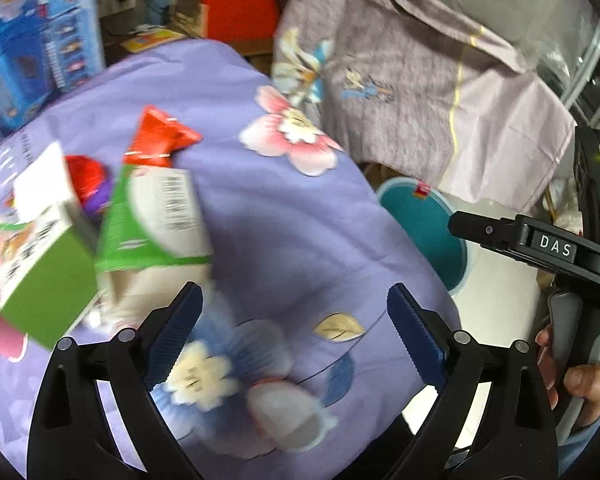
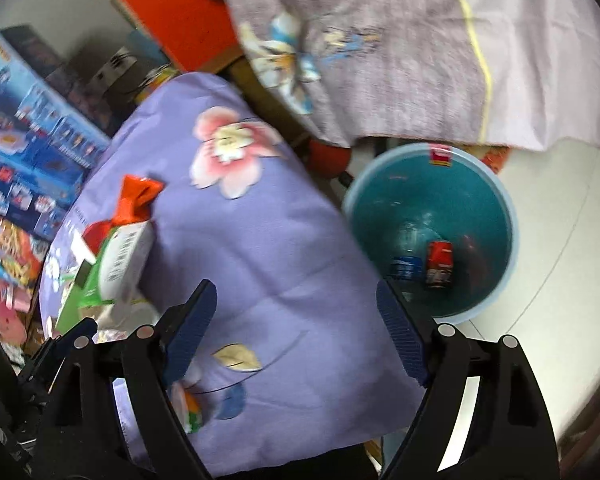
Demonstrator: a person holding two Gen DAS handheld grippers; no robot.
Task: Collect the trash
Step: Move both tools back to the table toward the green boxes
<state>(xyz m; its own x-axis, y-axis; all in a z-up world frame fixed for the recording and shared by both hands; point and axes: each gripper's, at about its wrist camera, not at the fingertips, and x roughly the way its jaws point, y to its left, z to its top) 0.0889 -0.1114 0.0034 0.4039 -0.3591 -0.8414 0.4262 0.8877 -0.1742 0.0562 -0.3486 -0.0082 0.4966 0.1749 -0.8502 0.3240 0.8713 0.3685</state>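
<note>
Two grippers, left gripper [image 1: 294, 334] and right gripper [image 2: 296, 334], hover over the near part of the table [image 2: 292, 240], jaws spread, grasping nothing. By my estimate the task is partly done: a can [image 2: 439, 264] and a bottle [image 2: 406, 258] lie in the bin [image 2: 364, 200], on the floor off the table's right edge. Cartons [image 1: 156, 220] and a red wrapper [image 1: 158, 138] crowd the left edge. Mid-table cloth lies open for reaching.
</note>
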